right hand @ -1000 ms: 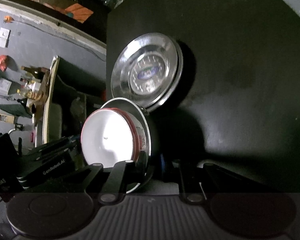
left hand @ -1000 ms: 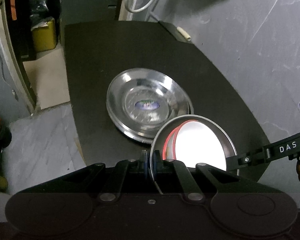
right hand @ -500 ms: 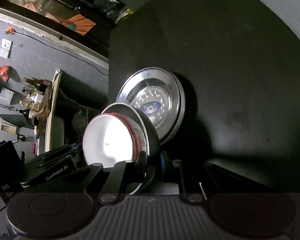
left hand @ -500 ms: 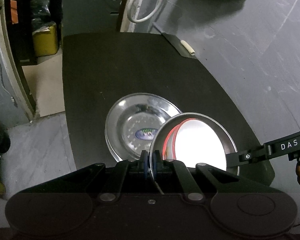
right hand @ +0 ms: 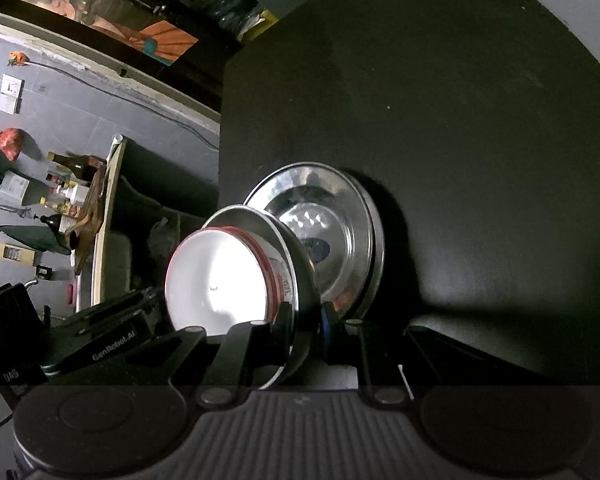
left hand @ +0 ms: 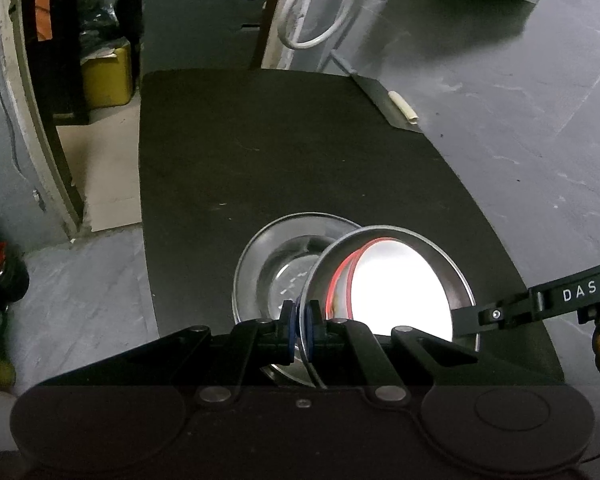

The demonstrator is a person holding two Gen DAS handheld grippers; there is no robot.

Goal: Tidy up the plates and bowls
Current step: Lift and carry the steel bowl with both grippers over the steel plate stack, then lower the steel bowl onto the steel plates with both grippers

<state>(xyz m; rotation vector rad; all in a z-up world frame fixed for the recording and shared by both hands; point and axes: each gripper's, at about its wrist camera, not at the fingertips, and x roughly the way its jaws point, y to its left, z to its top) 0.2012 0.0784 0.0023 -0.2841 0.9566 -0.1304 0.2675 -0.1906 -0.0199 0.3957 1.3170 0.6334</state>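
A steel bowl (left hand: pixel 384 233) with a white, red-rimmed bowl (left hand: pixel 396 292) nested inside hangs tilted between both grippers. My left gripper (left hand: pixel 300 318) is shut on its near rim, blue pads pinching the metal. My right gripper (right hand: pixel 296 320) is shut on the opposite side of the steel bowl (right hand: pixel 256 216), clamping the wall with the white bowl (right hand: pixel 216 276) inside. Beneath and just beyond it, a stack of steel plates (left hand: pixel 276 264) lies on the black table (left hand: pixel 260 152). In the right wrist view the plates (right hand: pixel 340 208) are partly hidden by the held bowl.
The black table (right hand: pixel 460 120) stretches away beyond the plates. Grey floor surrounds it. A yellow box (left hand: pixel 108 76) and a white hose (left hand: pixel 316 12) stand past the far end. A shelf with bottles (right hand: pixel 72 196) is off the table's left side.
Both grippers have carried the nested bowls back along the table. The plate stack now appears nearer and lower, partly covered by the held bowl. Neither grip changed.
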